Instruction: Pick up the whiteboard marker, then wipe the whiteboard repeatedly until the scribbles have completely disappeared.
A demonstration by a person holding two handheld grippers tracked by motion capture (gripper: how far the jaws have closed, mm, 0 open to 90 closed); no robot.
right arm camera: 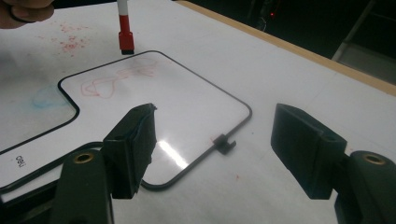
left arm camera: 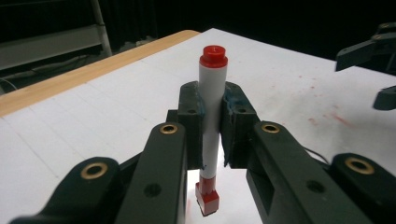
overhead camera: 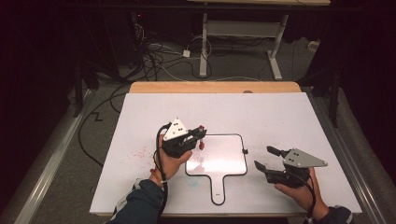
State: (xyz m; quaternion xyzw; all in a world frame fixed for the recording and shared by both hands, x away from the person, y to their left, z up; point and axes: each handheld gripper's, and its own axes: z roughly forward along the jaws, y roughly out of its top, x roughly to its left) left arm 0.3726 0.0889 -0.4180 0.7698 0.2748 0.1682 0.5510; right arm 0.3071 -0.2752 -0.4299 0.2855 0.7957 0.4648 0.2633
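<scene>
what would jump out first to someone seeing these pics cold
Most striking is the red-capped marker, held upright in the shut left gripper above the far left corner of the small handled whiteboard lying mid-table. Faint red scribbles mark that board, and the right gripper waits open beside its right edge.

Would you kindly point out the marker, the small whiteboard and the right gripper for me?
marker point(left arm camera: 212, 100): left gripper view, on its white barrel.
whiteboard point(overhead camera: 223, 158): high view, on its bare white face.
right gripper point(overhead camera: 267, 157): high view, midway between its open fingertips.
</scene>
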